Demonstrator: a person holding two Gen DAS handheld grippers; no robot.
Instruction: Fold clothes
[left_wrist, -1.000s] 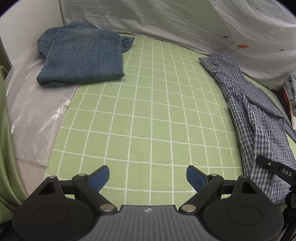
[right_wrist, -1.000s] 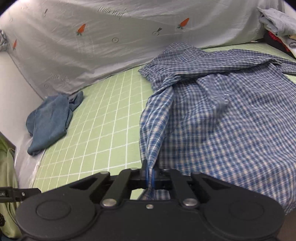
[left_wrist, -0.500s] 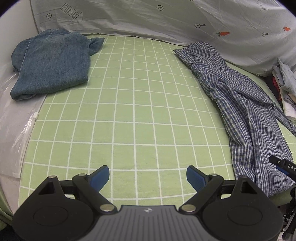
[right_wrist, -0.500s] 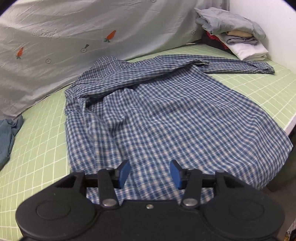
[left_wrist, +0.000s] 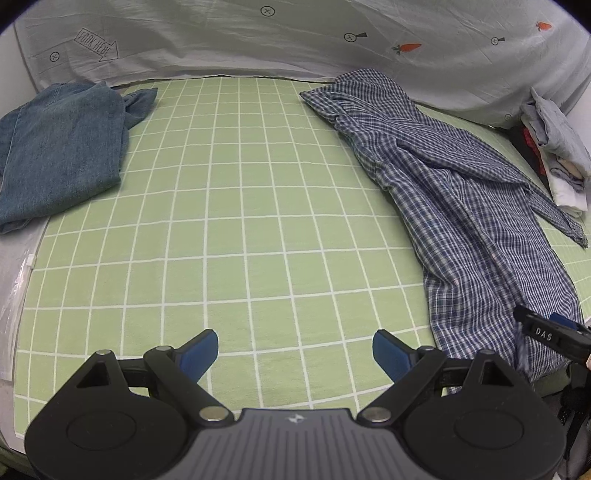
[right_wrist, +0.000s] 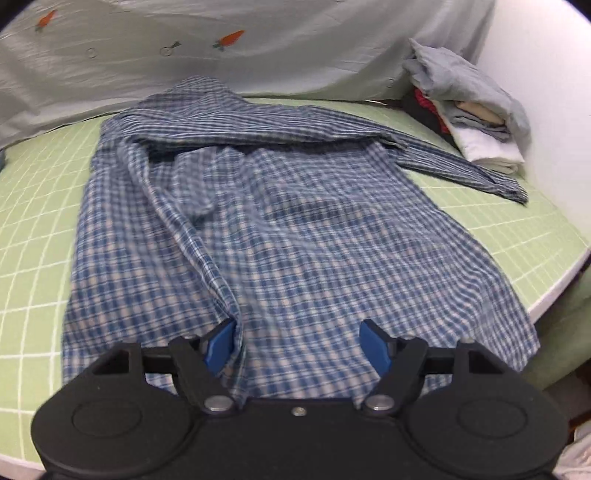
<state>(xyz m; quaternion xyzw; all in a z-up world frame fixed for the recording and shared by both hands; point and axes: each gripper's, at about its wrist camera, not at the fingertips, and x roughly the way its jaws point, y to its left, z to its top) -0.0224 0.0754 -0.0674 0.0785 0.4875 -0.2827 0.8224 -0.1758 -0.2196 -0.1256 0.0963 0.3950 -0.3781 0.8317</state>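
My right claw (right_wrist: 297, 345) is opening over the plaid shirt (right_wrist: 280, 229), which is lying rumpled on the green checked bed (left_wrist: 229, 236); a fold is brushing one pad. My left claw (left_wrist: 295, 350) is hovering wide, gripping nothing.

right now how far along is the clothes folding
Done: denim garment lies folded at the mat's far left, and a folded stack sits by the wall. In hand: nothing; the right gripper is opening over the plaid shirt, with no pad pressing it, and the left gripper is open over bare mat. Left: the shirt, spread and rumpled, unfolded.
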